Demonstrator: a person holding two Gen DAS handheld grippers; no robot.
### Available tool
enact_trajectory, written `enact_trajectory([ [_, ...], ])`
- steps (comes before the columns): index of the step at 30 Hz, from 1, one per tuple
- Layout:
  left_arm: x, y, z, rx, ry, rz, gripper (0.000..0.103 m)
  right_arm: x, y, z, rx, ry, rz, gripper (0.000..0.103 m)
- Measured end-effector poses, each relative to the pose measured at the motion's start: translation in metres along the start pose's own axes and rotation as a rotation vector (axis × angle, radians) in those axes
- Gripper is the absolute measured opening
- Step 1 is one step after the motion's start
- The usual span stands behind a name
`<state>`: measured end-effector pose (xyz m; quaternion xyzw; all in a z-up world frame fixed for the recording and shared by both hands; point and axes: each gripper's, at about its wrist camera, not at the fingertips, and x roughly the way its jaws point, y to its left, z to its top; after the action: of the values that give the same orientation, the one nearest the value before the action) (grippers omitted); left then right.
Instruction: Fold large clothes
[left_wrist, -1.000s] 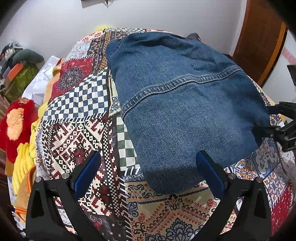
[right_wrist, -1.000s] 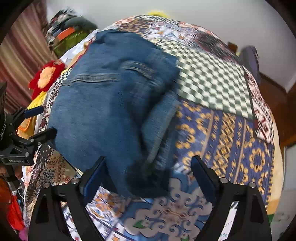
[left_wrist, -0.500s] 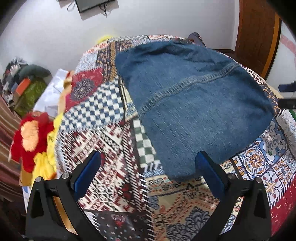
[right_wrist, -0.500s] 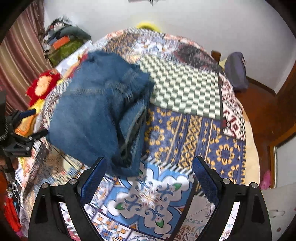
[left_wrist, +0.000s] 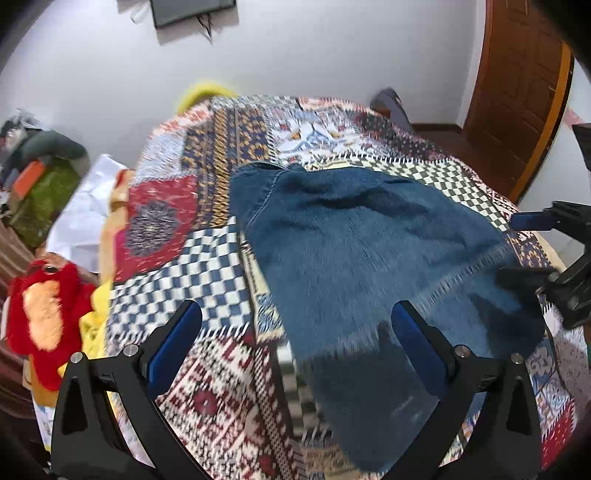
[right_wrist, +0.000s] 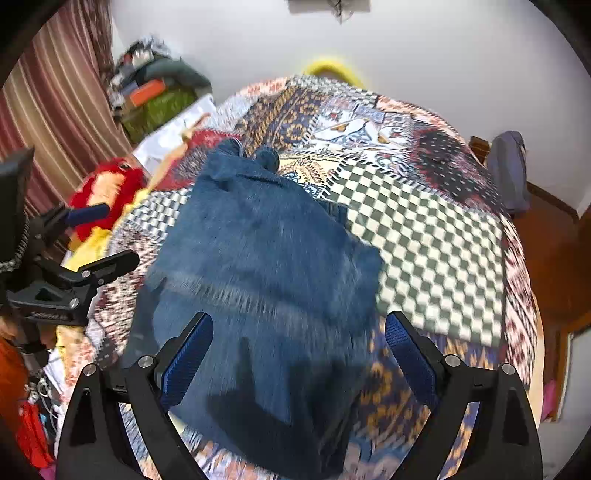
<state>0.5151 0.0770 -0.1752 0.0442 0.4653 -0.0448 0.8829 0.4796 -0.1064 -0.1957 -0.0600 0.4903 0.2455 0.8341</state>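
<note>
A folded blue denim garment (left_wrist: 369, 266) lies flat on the patchwork bedspread (left_wrist: 192, 266); it also shows in the right wrist view (right_wrist: 266, 266). My left gripper (left_wrist: 295, 332) is open and empty, raised above the garment's near left edge. My right gripper (right_wrist: 299, 343) is open and empty, raised above the garment's near end. The right gripper shows at the right edge of the left wrist view (left_wrist: 554, 251), and the left gripper shows at the left of the right wrist view (right_wrist: 81, 251). Both views are motion-blurred.
A red and orange plush toy (left_wrist: 40, 310) and yellow cloth lie off the bed's left side. White cloth (left_wrist: 88, 210) and a pile of bags (left_wrist: 40, 181) sit by the wall. A wooden door (left_wrist: 517, 92) stands at the right, with a grey bag (right_wrist: 509, 173) on the floor.
Both grippers have pulled back and up from the garment, so more of the bed and wall shows. The garment lies where it was left.
</note>
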Motion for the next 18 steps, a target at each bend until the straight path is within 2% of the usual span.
enact_trajectory([
  [5,0.061,0.005,0.025,-0.056,0.122,-0.076,0.103,0.051,-0.009,0.033,0.040,0.101,0.015,0.093],
  [6,0.067,0.007,0.030,-0.069,0.126,-0.087,0.103,0.057,-0.014,0.037,0.053,0.109,0.004,0.093],
  [8,0.076,0.010,0.038,-0.113,0.119,-0.099,0.103,0.070,-0.029,0.043,0.101,0.126,0.018,0.093],
  [13,0.088,0.032,0.065,-0.235,0.082,-0.103,0.103,0.087,-0.074,0.038,0.313,0.162,0.194,0.093],
  [17,0.088,0.050,0.071,-0.251,0.073,-0.097,0.103,0.081,-0.089,0.027,0.341,0.149,0.184,0.093],
  [18,0.083,0.058,0.071,-0.269,0.056,-0.063,0.103,0.077,-0.092,0.024,0.333,0.145,0.176,0.093],
])
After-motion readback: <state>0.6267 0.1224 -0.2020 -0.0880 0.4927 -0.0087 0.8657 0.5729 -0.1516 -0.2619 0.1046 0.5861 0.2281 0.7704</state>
